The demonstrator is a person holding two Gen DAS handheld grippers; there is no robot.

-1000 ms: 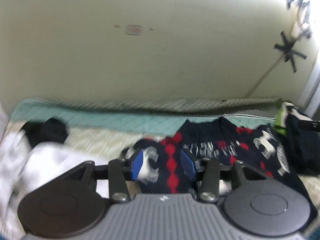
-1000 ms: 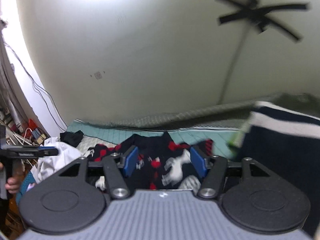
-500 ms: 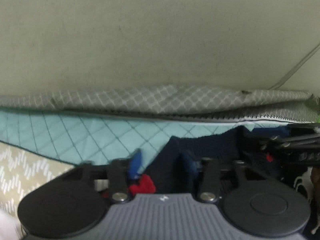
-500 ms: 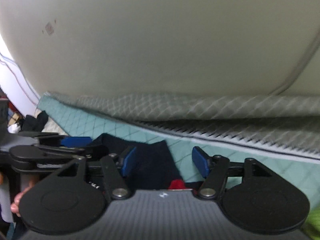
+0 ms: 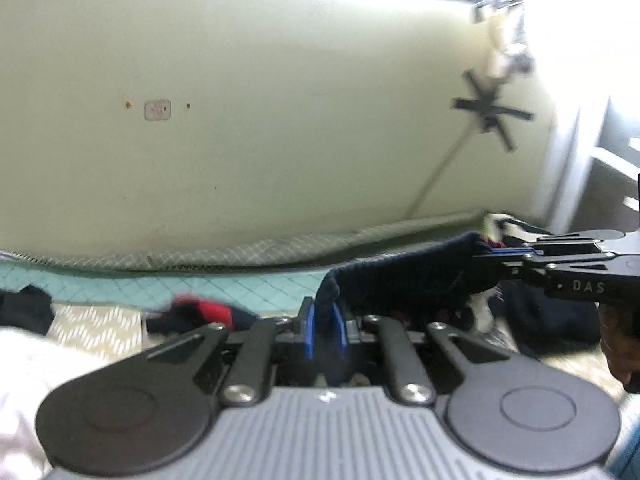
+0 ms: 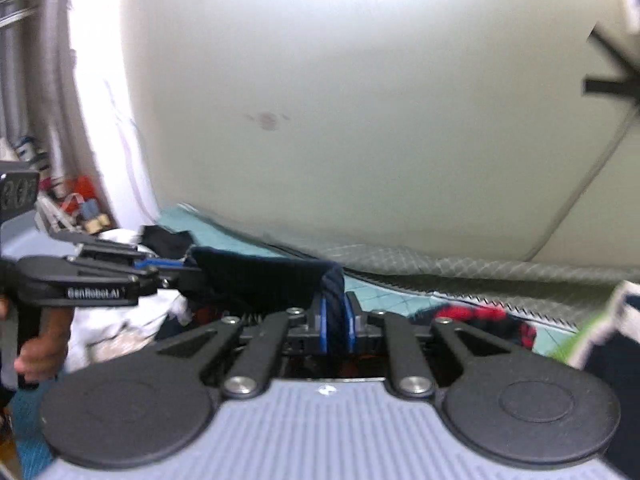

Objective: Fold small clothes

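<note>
The bed point(image 5: 208, 280) has no container on it that I can see. The garment point(image 5: 404, 284) hangs stretched between both grippers, above the bed. The left gripper point(image 5: 325, 330) is clamped on one corner; the right gripper point(image 6: 335, 328) is closing on the other. Better to keep the edge tight and level while lowering.

The left gripper point(image 5: 324, 326) pinches one end of a dark navy garment point(image 5: 404, 280); the right gripper point(image 5: 496, 252) grips its other end above the teal quilt point(image 5: 160, 284).

Dark garment point(image 5: 404, 280) motion-blurred; its lower part hidden behind the grippers' bodies
</note>
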